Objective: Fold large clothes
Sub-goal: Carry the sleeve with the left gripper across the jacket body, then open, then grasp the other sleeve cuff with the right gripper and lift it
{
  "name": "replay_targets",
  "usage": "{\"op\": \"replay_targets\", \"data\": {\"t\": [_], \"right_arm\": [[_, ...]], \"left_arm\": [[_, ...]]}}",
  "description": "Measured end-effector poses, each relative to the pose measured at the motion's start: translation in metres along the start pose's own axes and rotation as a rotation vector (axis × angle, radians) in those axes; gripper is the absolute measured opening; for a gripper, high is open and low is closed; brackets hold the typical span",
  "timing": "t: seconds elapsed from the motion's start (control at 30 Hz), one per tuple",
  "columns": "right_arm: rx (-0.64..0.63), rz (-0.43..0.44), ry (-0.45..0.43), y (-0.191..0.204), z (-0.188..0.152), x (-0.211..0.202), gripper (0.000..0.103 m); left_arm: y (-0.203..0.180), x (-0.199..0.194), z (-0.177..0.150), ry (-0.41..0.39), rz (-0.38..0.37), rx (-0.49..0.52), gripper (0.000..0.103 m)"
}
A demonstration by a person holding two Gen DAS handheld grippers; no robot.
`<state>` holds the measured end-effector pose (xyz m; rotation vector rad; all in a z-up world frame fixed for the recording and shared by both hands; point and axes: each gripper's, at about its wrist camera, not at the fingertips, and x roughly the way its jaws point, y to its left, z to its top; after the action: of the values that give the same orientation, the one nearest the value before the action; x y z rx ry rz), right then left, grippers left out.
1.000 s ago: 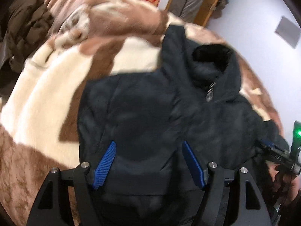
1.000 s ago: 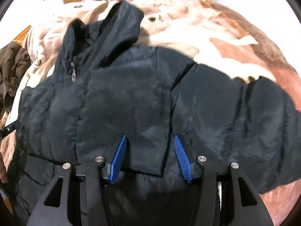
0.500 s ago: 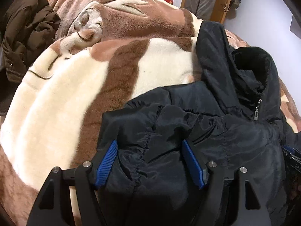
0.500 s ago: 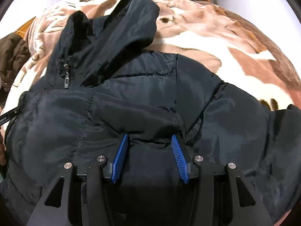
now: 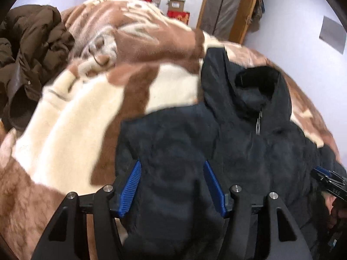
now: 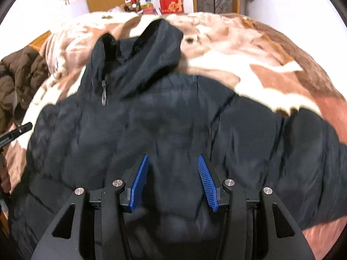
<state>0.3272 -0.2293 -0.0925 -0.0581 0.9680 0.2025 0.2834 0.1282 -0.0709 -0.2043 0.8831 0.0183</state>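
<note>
A black hooded puffer jacket (image 5: 238, 143) lies on a brown and cream blanket (image 5: 91, 117), hood toward the far side, zip pull showing. It also shows in the right wrist view (image 6: 173, 117), with one sleeve spread to the right. My left gripper (image 5: 172, 173) is open above the jacket's left part, holding nothing. My right gripper (image 6: 173, 166) is open above the jacket's lower middle, holding nothing. The right gripper's tip (image 5: 325, 179) shows at the right edge of the left wrist view.
A brown puffer coat (image 5: 28, 65) is heaped at the blanket's left edge; it also shows in the right wrist view (image 6: 17, 82). Boxes and a red carton (image 6: 171, 4) stand beyond the bed by wooden doors (image 5: 229, 8).
Both grippers dipped close to the jacket half a second ago, then pulled back and up. Both stayed open. The jacket's fabric lies flatter now.
</note>
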Motion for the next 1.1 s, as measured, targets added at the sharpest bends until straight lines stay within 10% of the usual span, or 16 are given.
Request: {"op": "replay_targets", "data": {"t": [0.3, 0.67, 1.1], "right_arm": [[0.019, -0.017, 0.07, -0.006, 0.001, 0.006, 0.049], [0.168, -0.013, -0.089, -0.043, -0.089, -0.136, 0.051], [0.33, -0.05, -0.095, -0.105, -0.155, -0.194, 0.051]], "left_arm": [[-0.005, 0.03, -0.011, 0.121, 0.069, 0.006, 0.064], [-0.051, -0.109, -0.063, 0.009, -0.037, 0.034, 0.063], [-0.117, -0.161, -0.118, 0.037, -0.116, 0.126, 0.063]]}}
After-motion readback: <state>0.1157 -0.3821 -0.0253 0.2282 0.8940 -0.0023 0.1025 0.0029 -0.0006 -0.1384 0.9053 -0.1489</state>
